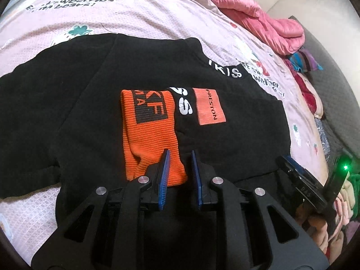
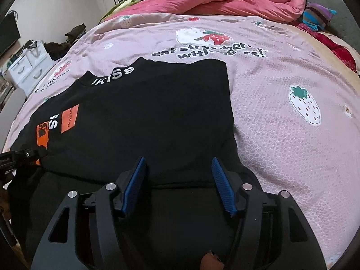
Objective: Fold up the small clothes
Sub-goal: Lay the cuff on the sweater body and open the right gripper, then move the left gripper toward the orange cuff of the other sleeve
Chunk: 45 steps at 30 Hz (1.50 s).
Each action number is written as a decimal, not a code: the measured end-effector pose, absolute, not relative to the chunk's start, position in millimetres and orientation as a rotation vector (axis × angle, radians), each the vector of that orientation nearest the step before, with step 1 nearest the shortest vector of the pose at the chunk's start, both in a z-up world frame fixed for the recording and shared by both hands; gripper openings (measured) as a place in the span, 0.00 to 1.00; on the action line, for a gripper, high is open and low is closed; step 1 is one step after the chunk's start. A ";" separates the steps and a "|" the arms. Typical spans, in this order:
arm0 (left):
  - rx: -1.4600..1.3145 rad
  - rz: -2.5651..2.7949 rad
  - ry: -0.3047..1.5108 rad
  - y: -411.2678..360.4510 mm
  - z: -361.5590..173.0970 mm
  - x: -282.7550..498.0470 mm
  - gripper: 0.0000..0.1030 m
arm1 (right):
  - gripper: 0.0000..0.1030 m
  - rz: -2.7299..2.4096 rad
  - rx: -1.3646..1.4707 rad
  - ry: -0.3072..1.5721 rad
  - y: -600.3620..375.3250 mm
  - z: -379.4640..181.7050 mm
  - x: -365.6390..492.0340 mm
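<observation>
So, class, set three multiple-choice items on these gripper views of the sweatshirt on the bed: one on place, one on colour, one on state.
1. Where does the black sweatshirt lie?
A. On the pink strawberry bedsheet
B. On a wooden floor
C. In a drawer

2. What colour is its ribbed cuff?
A. Green
B. Orange
C. White

3. How do the right gripper jaws stand?
A. Clamped on the cuff
B. Shut on nothing
C. Open, over the sweatshirt's near edge

Answers: 1 A, pink sheet shows all round the garment; 2 B, the cuff by the left gripper is orange; 3 C, a wide gap separates the blue pads.
</observation>
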State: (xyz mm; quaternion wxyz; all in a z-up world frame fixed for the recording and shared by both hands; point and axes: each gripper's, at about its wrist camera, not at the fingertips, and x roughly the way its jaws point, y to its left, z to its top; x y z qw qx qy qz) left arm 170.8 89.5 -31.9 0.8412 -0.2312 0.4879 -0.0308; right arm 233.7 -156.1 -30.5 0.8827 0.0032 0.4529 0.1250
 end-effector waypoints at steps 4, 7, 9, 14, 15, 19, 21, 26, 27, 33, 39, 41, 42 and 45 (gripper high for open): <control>-0.499 -0.064 1.022 91.6 -29.1 166.2 0.12 | 0.67 0.289 0.029 0.917 -155.5 -25.5 227.7; -0.499 -0.064 1.007 92.8 -22.5 160.5 0.13 | 0.70 0.306 0.041 0.896 -154.2 -20.5 223.6; -0.497 -0.065 0.994 93.2 -18.2 157.0 0.17 | 0.70 0.320 0.053 0.884 -152.4 -16.5 221.3; -0.484 -0.054 0.970 96.2 -10.3 145.8 0.22 | 0.90 0.336 0.056 0.853 -144.5 -10.4 214.7; -0.477 -0.047 0.965 97.3 -8.8 143.3 0.23 | 0.90 0.337 0.053 0.845 -142.3 -9.1 213.1; -0.470 -0.019 0.947 104.4 -4.2 135.0 0.32 | 0.92 0.353 0.050 0.829 -133.4 -5.8 209.5; -0.462 -0.004 0.934 108.9 -1.3 130.5 0.35 | 0.93 0.360 0.032 0.815 -127.2 -3.7 206.1; -0.461 0.029 0.903 123.6 4.6 114.5 0.43 | 0.94 0.382 -0.014 0.781 -108.5 2.2 196.2; -0.465 0.034 0.899 126.4 5.4 112.3 0.45 | 0.94 0.390 -0.018 0.775 -104.6 3.6 194.2; -0.474 0.077 0.867 143.4 10.1 97.4 0.66 | 0.96 0.439 -0.052 0.745 -80.5 11.0 179.6; -0.483 0.108 0.857 157.2 11.9 83.8 0.80 | 0.96 0.482 -0.072 0.729 -58.2 14.3 166.6; -0.491 0.122 0.860 163.3 11.1 79.5 0.83 | 0.96 0.500 -0.069 0.730 -52.2 14.6 163.5; -0.498 0.129 0.860 167.0 10.4 77.1 0.84 | 0.96 0.510 -0.069 0.730 -48.5 14.7 161.6; -0.513 0.160 0.859 177.8 7.7 69.2 0.87 | 0.96 0.529 -0.072 0.730 -41.8 15.4 157.7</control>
